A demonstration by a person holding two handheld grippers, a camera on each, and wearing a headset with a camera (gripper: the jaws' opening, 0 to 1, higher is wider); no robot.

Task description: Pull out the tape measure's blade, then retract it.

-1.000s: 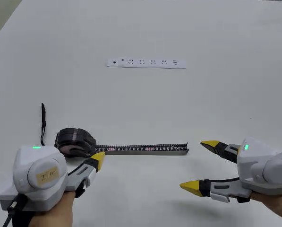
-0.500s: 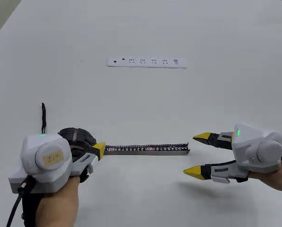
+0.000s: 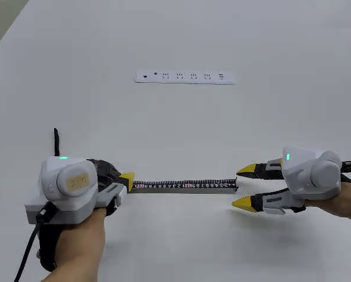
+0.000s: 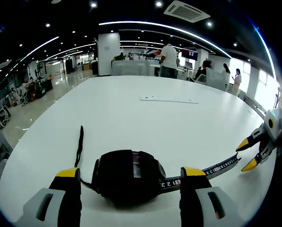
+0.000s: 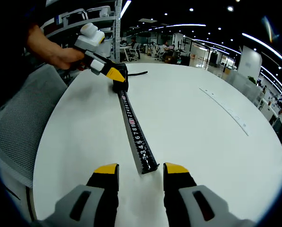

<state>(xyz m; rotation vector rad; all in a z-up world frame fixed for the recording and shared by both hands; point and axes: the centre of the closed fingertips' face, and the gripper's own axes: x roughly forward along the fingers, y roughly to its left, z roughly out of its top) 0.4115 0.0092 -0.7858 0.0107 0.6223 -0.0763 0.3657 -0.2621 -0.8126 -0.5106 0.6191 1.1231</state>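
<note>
— White table [image 3: 181,135]. What's on the left?
— 1 left gripper [image 4: 131,171], held level, jaws wide apart astride the tape measure's case [image 4: 126,182], gripping nothing.
— Then?
— 1 blade [image 3: 184,185] lies drawn out rightward. 1 right gripper [image 3: 243,187], level, gapes around its tip without touching. 1 power strip [image 3: 184,77] lies beyond.

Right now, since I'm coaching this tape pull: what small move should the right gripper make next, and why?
Probably ease the right gripper forward and shut it on the blade's tip: its jaws stand open just short of that tip, while the left gripper straddles the case.
</note>
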